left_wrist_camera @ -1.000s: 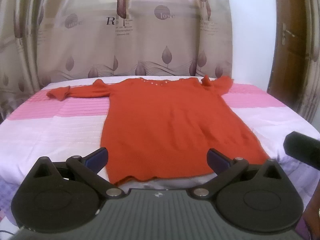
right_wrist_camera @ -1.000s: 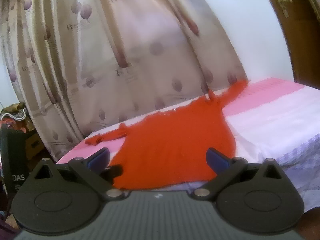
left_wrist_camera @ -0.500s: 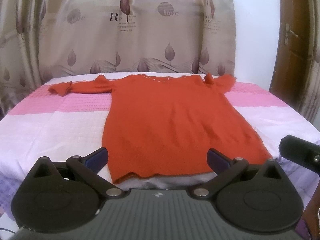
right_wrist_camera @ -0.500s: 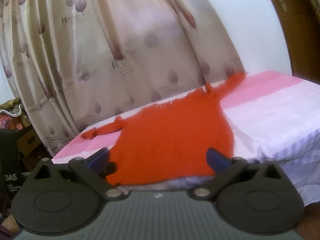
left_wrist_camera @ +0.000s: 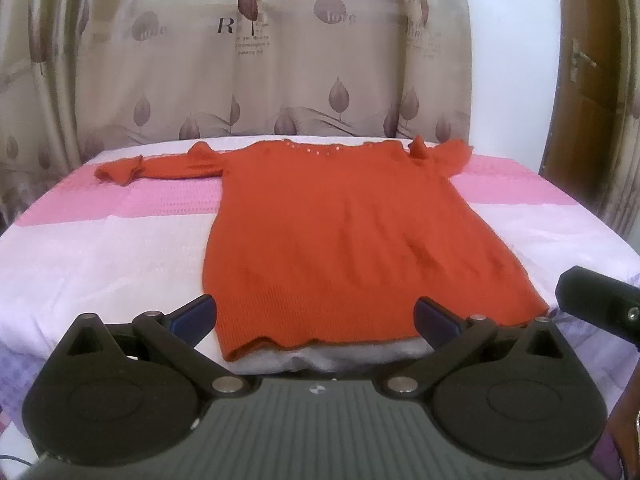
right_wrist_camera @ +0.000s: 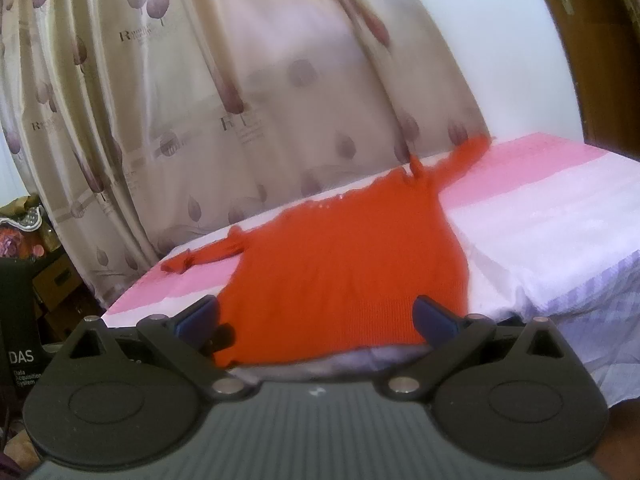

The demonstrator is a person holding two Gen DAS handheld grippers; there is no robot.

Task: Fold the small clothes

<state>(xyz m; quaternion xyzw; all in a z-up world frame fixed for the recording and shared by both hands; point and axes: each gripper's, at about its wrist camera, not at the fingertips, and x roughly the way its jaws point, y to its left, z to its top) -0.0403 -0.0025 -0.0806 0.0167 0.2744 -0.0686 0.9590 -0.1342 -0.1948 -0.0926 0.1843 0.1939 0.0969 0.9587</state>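
An orange-red knit sweater (left_wrist_camera: 340, 240) lies flat on the bed, hem toward me, neckline with small beads at the far side. Its left sleeve (left_wrist_camera: 160, 168) stretches out to the left; the right sleeve (left_wrist_camera: 448, 152) is bunched near the shoulder. My left gripper (left_wrist_camera: 316, 316) is open and empty, just short of the hem. My right gripper (right_wrist_camera: 316, 316) is open and empty, also near the hem of the sweater (right_wrist_camera: 348, 272), seen from a tilted angle. The right gripper's body (left_wrist_camera: 596, 300) shows at the right edge of the left wrist view.
The bed has a pink and pale lilac cover (left_wrist_camera: 100, 248). Beige leaf-print curtains (left_wrist_camera: 280, 60) hang behind it. A brown door (left_wrist_camera: 588, 80) stands at the right. A black box (right_wrist_camera: 20, 332) and clutter sit left of the bed in the right wrist view.
Both grippers have shifted slightly, so the sweater sits a little differently in each view. The right wrist view has tilted a bit. Both grippers stay open and the sweater has not moved.
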